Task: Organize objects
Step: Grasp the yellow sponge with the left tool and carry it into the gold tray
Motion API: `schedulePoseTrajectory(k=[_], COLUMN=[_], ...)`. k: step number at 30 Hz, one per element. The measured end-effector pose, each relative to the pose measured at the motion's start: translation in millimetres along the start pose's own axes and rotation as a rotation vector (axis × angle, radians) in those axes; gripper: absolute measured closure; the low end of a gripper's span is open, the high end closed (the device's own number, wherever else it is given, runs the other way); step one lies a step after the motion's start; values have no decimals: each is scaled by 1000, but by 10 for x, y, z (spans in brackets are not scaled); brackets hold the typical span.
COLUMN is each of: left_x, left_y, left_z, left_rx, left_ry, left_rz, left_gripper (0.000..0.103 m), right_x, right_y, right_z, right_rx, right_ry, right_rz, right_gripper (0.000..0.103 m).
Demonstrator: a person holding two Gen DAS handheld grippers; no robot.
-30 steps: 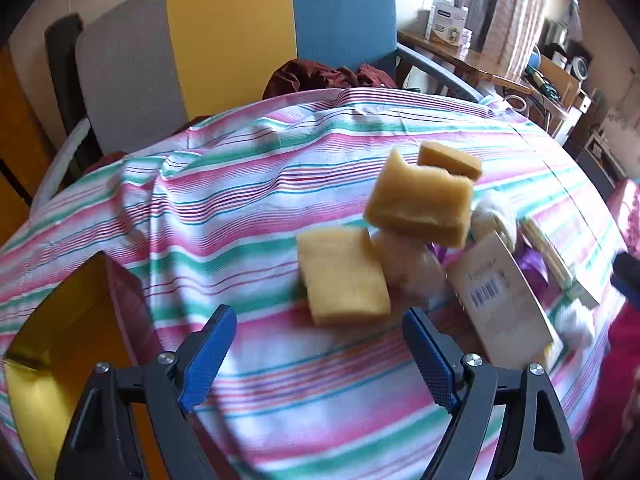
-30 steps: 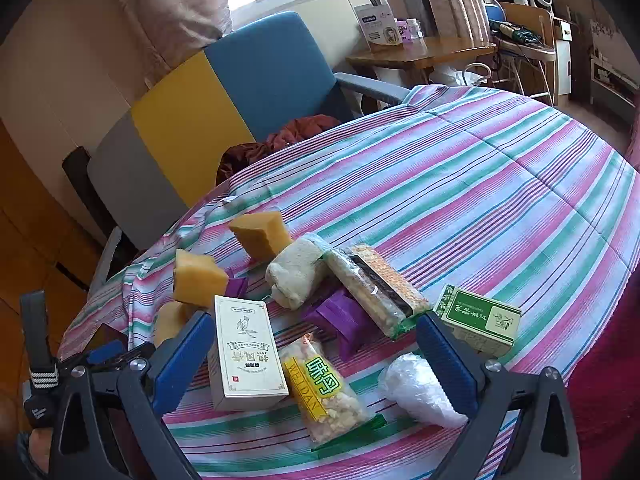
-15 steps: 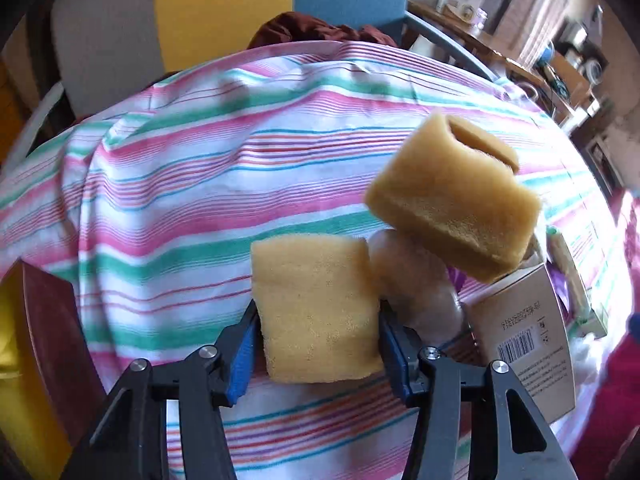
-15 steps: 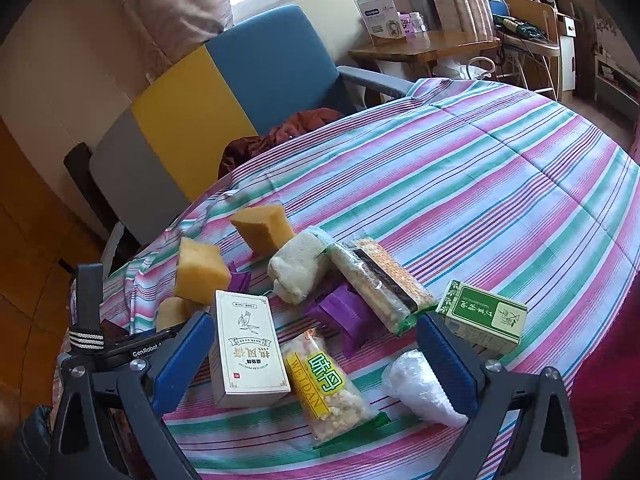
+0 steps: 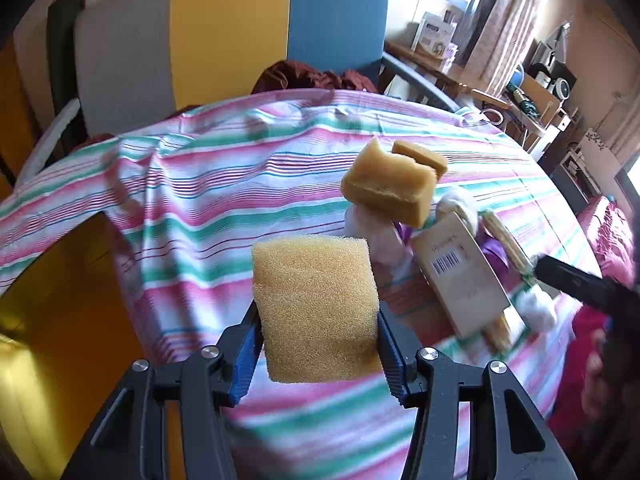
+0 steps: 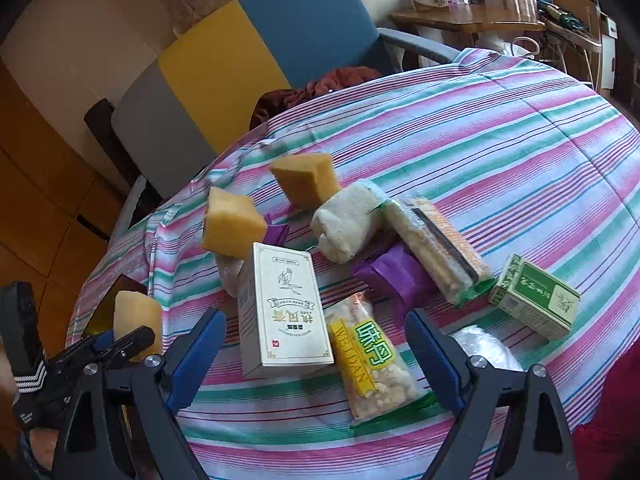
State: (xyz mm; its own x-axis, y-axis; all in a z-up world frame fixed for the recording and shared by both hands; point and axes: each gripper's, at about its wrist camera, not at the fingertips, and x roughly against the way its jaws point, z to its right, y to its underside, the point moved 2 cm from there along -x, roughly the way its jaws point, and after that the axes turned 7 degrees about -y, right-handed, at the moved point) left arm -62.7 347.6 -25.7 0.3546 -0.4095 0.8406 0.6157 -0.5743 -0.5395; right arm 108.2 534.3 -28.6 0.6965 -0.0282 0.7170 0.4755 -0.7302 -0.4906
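Note:
My left gripper (image 5: pixel 318 354) is shut on a yellow sponge (image 5: pixel 316 306) and holds it above the striped tablecloth (image 5: pixel 200 200). The same sponge (image 6: pixel 136 322) shows at the lower left of the right wrist view. Two more yellow sponges (image 5: pixel 388 188) (image 6: pixel 306 178) sit propped up on the table, one (image 6: pixel 232 222) near a white box (image 6: pixel 286 310). My right gripper (image 6: pixel 316 356) is open and empty above a snack bag (image 6: pixel 374 364).
A white roll (image 6: pixel 346 226), a long cracker pack (image 6: pixel 438 246), purple wrappers (image 6: pixel 390 276), a green box (image 6: pixel 534 296) and a clear bag (image 6: pixel 486 348) lie on the table. A yellow container (image 5: pixel 48 320) stands at the table's left edge. A multicoloured chair (image 5: pixel 224 28) is behind.
My left gripper closed on the near yellow sponge and lifted it off the table toward me. My right gripper stayed open and moved a little closer over the snack bag.

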Motion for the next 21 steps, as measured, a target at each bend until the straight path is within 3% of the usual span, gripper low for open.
schedulePoseTrajectory(k=[6, 8, 13, 21], left_x=[365, 484, 708, 939], left_y=[249, 338, 532, 909], left_z=[-181, -276, -524, -1154], left_rx=[27, 46, 99, 223], left_ry=[17, 19, 9, -45], left_rz=[38, 50, 74, 91], left_gripper=[49, 49, 49, 49], right_x=[-384, -549, -844, -808], right_y=[-121, -171, -148, 88], right_z=[-228, -232, -172, -394], right_rx=[105, 128, 122, 147], right_ry=[5, 34, 56, -17], right_rz=[-111, -148, -232, -275], right_gripper=[10, 15, 16, 16])
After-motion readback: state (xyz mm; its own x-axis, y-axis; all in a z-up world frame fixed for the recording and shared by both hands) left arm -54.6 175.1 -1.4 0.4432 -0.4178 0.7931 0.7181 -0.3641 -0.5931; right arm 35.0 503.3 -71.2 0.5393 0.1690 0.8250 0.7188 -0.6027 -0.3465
